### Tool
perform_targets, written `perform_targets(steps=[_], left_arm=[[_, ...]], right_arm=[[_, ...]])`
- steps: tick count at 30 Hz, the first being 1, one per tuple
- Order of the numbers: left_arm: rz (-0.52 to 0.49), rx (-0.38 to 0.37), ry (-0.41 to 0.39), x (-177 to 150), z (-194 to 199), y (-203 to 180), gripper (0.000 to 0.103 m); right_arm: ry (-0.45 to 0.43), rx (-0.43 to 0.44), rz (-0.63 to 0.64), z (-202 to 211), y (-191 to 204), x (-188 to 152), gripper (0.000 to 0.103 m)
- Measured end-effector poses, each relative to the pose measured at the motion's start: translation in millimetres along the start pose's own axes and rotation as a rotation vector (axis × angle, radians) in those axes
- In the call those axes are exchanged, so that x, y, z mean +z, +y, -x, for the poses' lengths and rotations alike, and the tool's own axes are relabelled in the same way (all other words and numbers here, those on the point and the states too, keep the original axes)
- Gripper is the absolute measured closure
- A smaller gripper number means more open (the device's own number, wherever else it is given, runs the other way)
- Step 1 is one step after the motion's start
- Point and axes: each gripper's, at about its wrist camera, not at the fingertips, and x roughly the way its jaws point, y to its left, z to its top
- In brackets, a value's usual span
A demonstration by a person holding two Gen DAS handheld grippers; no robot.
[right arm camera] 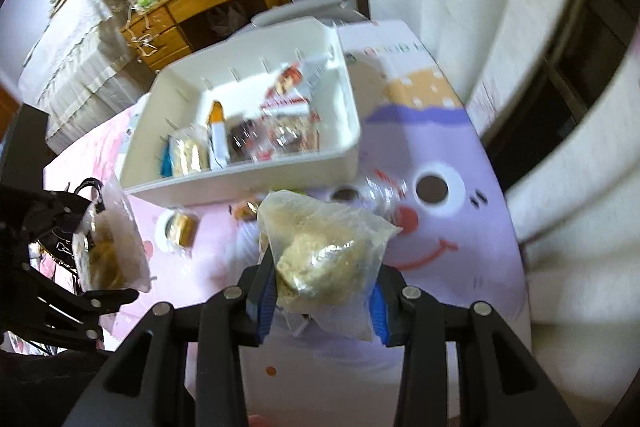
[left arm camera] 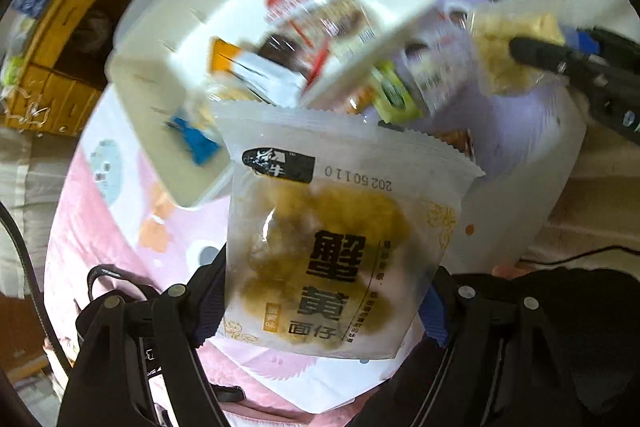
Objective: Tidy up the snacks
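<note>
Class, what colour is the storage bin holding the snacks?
White: the storage bin shows best in the right wrist view.

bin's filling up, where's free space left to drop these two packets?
Inside the white bin, the bare floor is at the far-left end, along the slotted wall; the near side is packed with snacks. Outside, the purple cloth right of the bin is bare. The strip in front of the bin is cluttered with loose snacks such as the gold-wrapped one.
</note>
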Motion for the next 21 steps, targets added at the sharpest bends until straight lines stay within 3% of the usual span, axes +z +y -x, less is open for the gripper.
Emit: perform_targets(steps=[10, 21], left_arm=[[0.159, 0.038, -0.152, 9.0, 54.6, 35.7, 0.025], [0.34, 0.005, -0.334, 40.1, 35.1, 76.6, 0.026]], right_arm=[[-0.061, 0.061, 0.043, 3.6, 15.3, 44.4, 0.065], [-0.082, 0.127, 0.039, -21.9, 25.9, 72.1, 0.065]])
